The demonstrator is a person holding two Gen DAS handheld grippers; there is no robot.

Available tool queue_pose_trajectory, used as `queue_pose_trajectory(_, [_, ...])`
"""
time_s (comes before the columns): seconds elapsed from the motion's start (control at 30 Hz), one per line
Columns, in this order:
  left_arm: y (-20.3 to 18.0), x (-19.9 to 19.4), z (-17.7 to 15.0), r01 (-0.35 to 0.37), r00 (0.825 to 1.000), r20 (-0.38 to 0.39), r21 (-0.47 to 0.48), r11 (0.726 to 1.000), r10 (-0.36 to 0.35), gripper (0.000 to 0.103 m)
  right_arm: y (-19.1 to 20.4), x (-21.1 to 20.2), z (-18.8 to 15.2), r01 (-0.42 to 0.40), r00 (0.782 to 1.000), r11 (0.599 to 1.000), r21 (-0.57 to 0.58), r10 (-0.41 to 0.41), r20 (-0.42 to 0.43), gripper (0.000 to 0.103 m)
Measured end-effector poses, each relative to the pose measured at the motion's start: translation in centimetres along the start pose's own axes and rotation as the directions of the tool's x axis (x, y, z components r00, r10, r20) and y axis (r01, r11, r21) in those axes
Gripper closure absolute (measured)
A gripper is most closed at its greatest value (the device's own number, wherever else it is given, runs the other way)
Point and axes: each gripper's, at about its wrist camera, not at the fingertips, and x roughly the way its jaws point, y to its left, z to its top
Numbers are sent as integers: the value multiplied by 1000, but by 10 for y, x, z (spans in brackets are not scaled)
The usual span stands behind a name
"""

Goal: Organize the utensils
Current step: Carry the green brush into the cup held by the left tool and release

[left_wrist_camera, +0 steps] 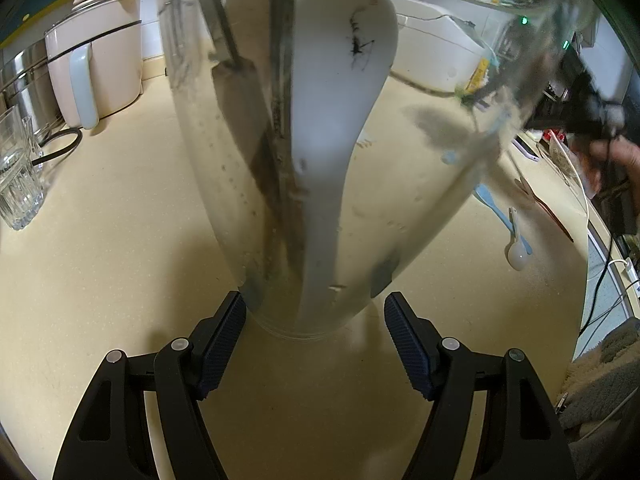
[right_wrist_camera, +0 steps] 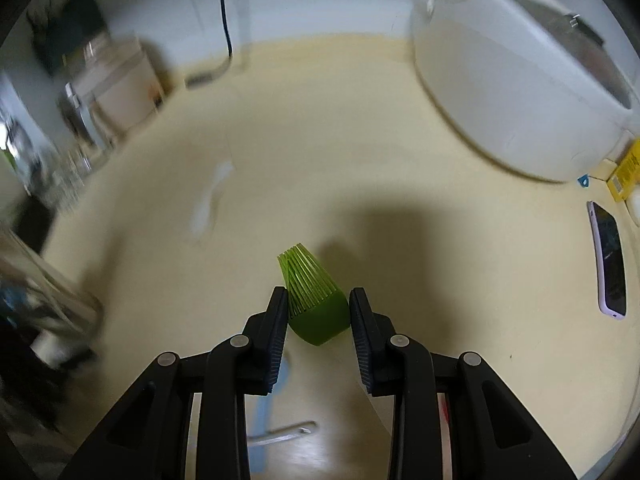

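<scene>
While the left gripper point(left_wrist_camera: 315, 320) waits low beside the glass jar point(left_wrist_camera: 304, 184), its fingers point(left_wrist_camera: 226, 336) stand spread on either side of the jar's base, not pressing the glass as far as I can see. From the left wrist view, the jar already holds a white rice paddle point(left_wrist_camera: 340, 92) and a dark-handled tool point(left_wrist_camera: 236, 80). Off to the right on the pale surface point(left_wrist_camera: 100, 280) lie a small white spoon point(left_wrist_camera: 517, 250) and a blue utensil point(left_wrist_camera: 496, 208), still waiting to be collected.

Turning to the right wrist view, the right gripper point(right_wrist_camera: 319, 312) has a green silicone brush point(right_wrist_camera: 316, 304) between its fingers point(right_wrist_camera: 278, 332); the pads sit against the brush head on both sides, so I judge it gripped. A white cooker point(right_wrist_camera: 512, 92) and a phone point(right_wrist_camera: 610, 264) sit farther right.

This looks like the carrying step: the brush is picked up and needs to travel left to the jar, then be tipped handle-down over the rim and released.
</scene>
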Motion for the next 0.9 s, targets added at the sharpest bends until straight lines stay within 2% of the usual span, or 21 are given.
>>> queue_pose_trajectory(0.1, [0, 0, 0, -2, 1000, 2, 1, 1000, 2, 27, 10, -19, 9, -58, 996, 998, 18, 56, 68, 72])
queue_pose_trajectory(0.23, [-2, -4, 2, -24, 999, 25, 35, 999, 23, 27, 36, -45, 25, -166, 976, 986, 19, 161, 146, 72])
queue_pose_trajectory(0.3, [-2, -4, 1, -23, 999, 24, 35, 999, 22, 27, 51, -55, 34, -219, 960, 976, 4, 215, 177, 72])
queue_pose_trajectory(0.4, [-1, -4, 1, -19, 1000, 23, 33, 999, 18, 27, 74, -72, 47, -320, 923, 947, -38, 321, 212, 72])
queue_pose_trajectory(0.47, [0, -4, 1, -16, 1000, 21, 32, 999, 16, 27, 92, -79, 57, -426, 877, 903, -55, 427, 221, 72])
queue_pose_trajectory(0.5, [0, -4, 1, -15, 1000, 21, 31, 999, 15, 27, 97, -85, 58, -485, 846, 872, -57, 485, 222, 72])
queue_pose_trajectory(0.57, [0, -4, 1, -12, 1000, 21, 28, 1000, 11, 27, 115, -87, 64, -603, 771, 796, -59, 600, 214, 72])
queue_pose_trajectory(0.6, [0, -5, 1, -11, 1000, 21, 27, 1000, 10, 28, 123, -88, 64, -641, 741, 765, -62, 637, 213, 72])
queue_pose_trajectory(0.63, [0, -5, 1, -10, 1000, 21, 27, 1000, 10, 27, 132, -88, 66, -689, 698, 722, -65, 685, 209, 72])
queue_pose_trajectory(0.7, [1, -5, 1, -9, 1000, 20, 27, 1000, 9, 27, 150, -84, 69, -752, 633, 656, -65, 747, 203, 72])
queue_pose_trajectory(0.73, [1, -5, 1, -8, 1000, 20, 27, 1000, 8, 27, 161, -81, 70, -774, 608, 630, -69, 769, 197, 72])
queue_pose_trajectory(0.9, [2, -1, 2, -7, 1000, 17, 31, 999, 6, 27, 191, -72, 70, -823, 543, 560, -91, 824, 163, 72])
